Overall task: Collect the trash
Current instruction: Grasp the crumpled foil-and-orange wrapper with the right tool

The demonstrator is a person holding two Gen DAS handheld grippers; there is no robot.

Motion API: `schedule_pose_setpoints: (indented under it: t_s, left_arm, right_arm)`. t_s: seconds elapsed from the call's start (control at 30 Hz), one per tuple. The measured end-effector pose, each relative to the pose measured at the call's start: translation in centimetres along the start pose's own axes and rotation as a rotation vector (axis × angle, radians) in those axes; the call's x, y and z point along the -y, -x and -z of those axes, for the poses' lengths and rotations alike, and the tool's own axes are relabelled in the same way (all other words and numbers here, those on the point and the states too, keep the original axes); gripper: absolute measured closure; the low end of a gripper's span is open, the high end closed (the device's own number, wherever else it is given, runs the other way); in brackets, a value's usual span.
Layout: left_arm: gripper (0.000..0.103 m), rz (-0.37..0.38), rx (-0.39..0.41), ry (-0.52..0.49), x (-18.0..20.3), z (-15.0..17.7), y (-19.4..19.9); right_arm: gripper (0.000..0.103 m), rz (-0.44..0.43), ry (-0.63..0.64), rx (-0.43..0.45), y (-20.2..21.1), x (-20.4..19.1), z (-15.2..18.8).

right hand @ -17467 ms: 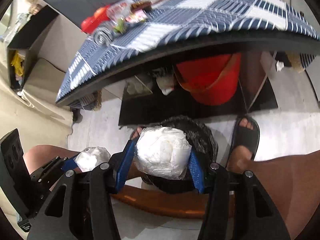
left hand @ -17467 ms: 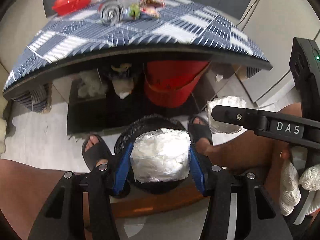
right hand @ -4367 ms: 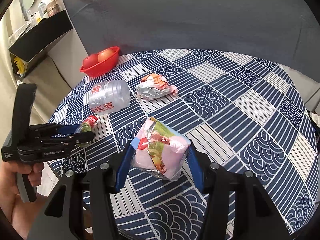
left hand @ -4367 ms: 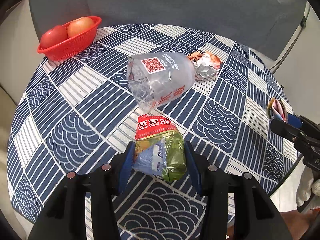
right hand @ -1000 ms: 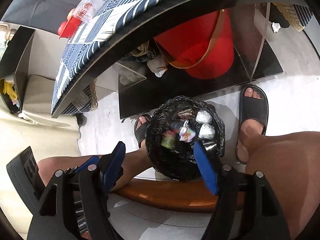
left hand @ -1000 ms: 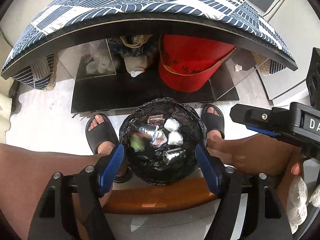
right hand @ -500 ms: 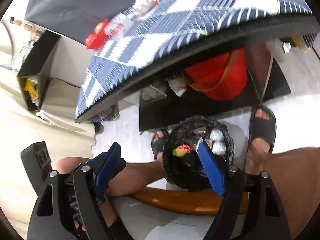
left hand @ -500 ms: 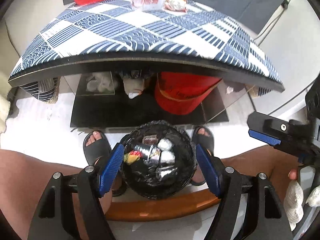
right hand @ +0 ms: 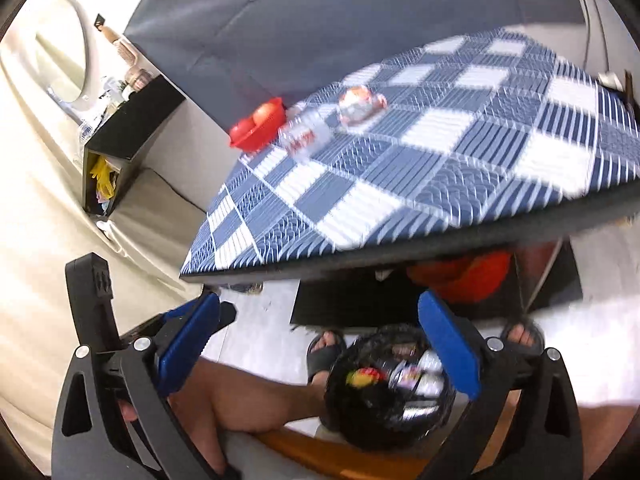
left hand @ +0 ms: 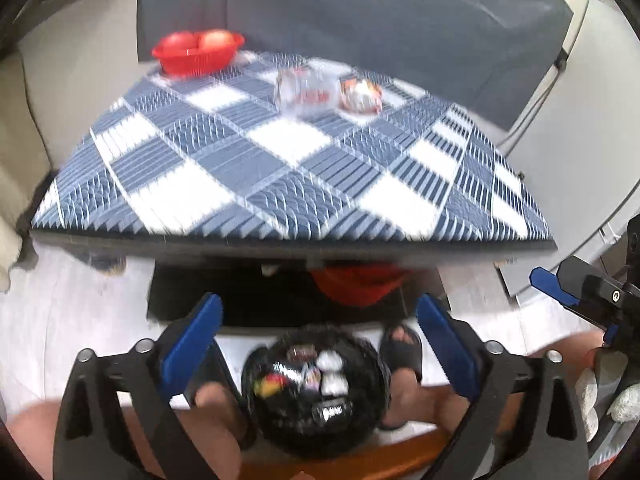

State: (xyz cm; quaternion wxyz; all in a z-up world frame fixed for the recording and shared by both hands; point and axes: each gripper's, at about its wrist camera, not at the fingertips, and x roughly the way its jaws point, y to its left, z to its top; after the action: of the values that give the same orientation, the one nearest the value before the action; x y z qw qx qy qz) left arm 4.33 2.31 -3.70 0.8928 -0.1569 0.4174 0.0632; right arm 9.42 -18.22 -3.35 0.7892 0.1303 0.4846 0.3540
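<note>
Pale floor under a low round table, and down between the person's feet sits the black-lined bin [left hand: 316, 392], already holding wrappers. The left tool [left hand: 318, 344] and right tool [right hand: 318, 344] have both just sprung wide, empty. Drop done; next comes the reach for the table [left hand: 208, 184], where the plastic cup [left hand: 306, 90] and crumpled wrapper [left hand: 360, 94] lie side by side at the far edge.

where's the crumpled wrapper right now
The crumpled wrapper lies on the far part of the table, touching or nearly touching the clear plastic cup on its side; in the left wrist view the red fruit basket stands further left.
</note>
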Motion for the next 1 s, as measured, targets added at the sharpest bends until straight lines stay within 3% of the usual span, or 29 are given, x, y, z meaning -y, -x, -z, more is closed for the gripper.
schedule_pose_setpoints:
  t_s: [0.3, 0.47, 0.57, 1.0]
  left_arm:
    - [0.007, -0.020, 0.063, -0.059, -0.4, -4.5, -1.1]
    - [0.007, 0.006, 0.050, -0.029, -1.6, -7.2, -2.6]
    - [0.007, -0.023, 0.071, -0.054, -1.8, -8.7, -3.3]
    - [0.007, -0.073, 0.071, -0.075, -3.4, -13.5, -6.2]
  right_arm:
    - [0.004, 0.024, 0.093, 0.038, -2.6, -0.4, -6.4]
    - [0.004, 0.058, 0.139, 0.048, -4.8, -0.1, -10.2]
    - [0.004, 0.078, 0.157, 0.044, -6.6, 0.3, -12.5]
    - [0.004, 0.176, 0.263, -0.016, -18.3, 1.7, -19.6]
